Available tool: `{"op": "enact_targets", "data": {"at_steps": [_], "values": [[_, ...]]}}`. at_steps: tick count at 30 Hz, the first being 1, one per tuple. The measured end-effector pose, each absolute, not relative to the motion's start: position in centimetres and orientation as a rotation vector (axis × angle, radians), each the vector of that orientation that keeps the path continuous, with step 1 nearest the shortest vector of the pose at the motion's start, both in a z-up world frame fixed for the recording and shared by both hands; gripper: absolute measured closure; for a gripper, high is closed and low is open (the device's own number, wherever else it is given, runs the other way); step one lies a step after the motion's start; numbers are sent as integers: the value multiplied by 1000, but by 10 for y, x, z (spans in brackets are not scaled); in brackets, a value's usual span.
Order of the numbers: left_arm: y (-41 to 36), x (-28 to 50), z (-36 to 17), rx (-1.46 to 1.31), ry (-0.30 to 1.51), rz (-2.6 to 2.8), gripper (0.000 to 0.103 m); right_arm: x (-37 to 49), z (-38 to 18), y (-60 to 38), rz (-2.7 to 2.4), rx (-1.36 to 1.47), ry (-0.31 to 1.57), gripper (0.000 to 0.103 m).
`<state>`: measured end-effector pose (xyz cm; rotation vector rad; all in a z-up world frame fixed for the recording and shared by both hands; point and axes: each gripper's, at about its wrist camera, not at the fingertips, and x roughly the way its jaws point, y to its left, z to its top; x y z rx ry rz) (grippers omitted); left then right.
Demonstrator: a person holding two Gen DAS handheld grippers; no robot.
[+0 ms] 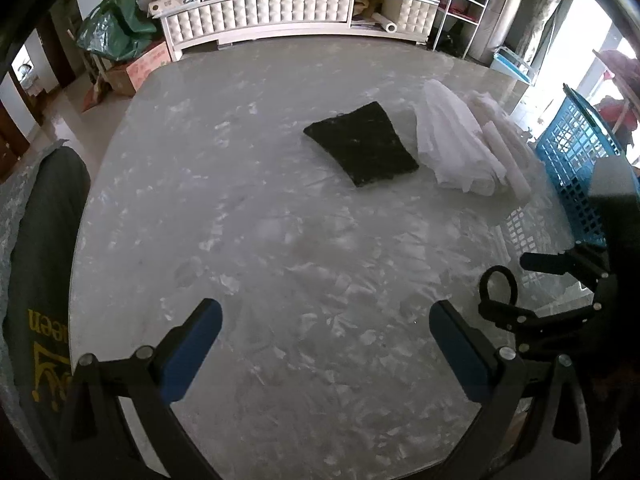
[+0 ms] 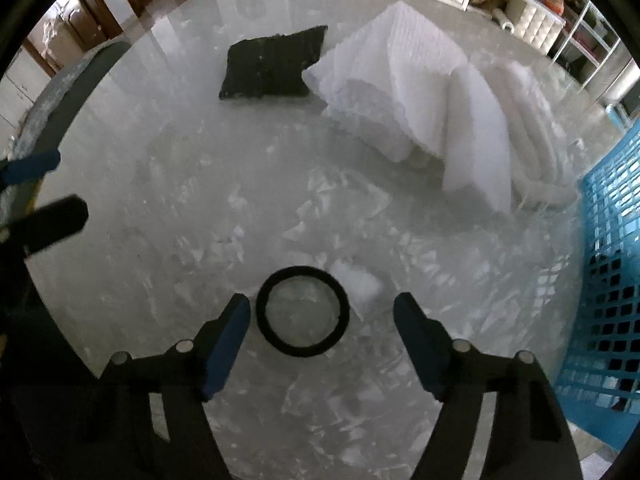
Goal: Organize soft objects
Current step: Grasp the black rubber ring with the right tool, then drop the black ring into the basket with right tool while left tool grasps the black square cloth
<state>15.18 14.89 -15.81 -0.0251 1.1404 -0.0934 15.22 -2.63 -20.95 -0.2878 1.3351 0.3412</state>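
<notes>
Both jaws stand wide open, nothing held in either. Right gripper hangs low over the marbled surface with a black ring lying flat on the surface between its blue fingers, close to the left finger; whether it touches cannot be told. Left gripper hovers over bare surface, well short of the ring, which in the left wrist view lies off to its right, just in front of the right gripper. Beyond the ring, further out on the surface, a dark flat pad lies flat, and just right of the pad a pile of white foam sheets is heaped, its corner overlapping the pad's edge in the right wrist view. White foam rolls lie against the far side of the sheets. Right of the ring, at the surface edge, stands a blue lattice basket. Behind it all, a white tufted cabinet runs along the wall.
</notes>
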Motion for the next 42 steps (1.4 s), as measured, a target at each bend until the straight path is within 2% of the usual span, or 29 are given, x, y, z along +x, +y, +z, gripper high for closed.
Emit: {"op": "enact_targets", "data": {"at_steps": [2, 4, 6, 8, 11, 15, 23, 32, 42], "values": [[151, 153, -159, -26, 1141, -87, 0, 149, -211, -23, 349, -305, 1335, 36], [152, 154, -159, -18, 1139, -81, 0, 146, -212, -18, 358, -320, 1331, 44], [152, 154, -159, -14, 1139, -78, 0, 139, -211, -17, 371, -325, 1325, 62], [152, 154, -159, -16, 1138, -80, 0, 134, -210, -16, 384, -324, 1322, 70], [152, 153, -158, -22, 1133, -91, 0, 127, -209, -22, 399, -315, 1321, 73], [154, 154, -153, -27, 1122, -93, 0, 129, -206, -30, 403, -284, 1326, 88], [153, 163, -144, -15, 1108, -99, 0, 128, -180, -40, 410, -239, 1280, 90], [146, 189, -129, -26, 1088, -124, 0, 132, -112, -78, 424, -197, 1167, 90], [122, 222, -137, -5, 1114, -159, 0, 160, -44, -151, 310, -159, 1060, 90]]}}
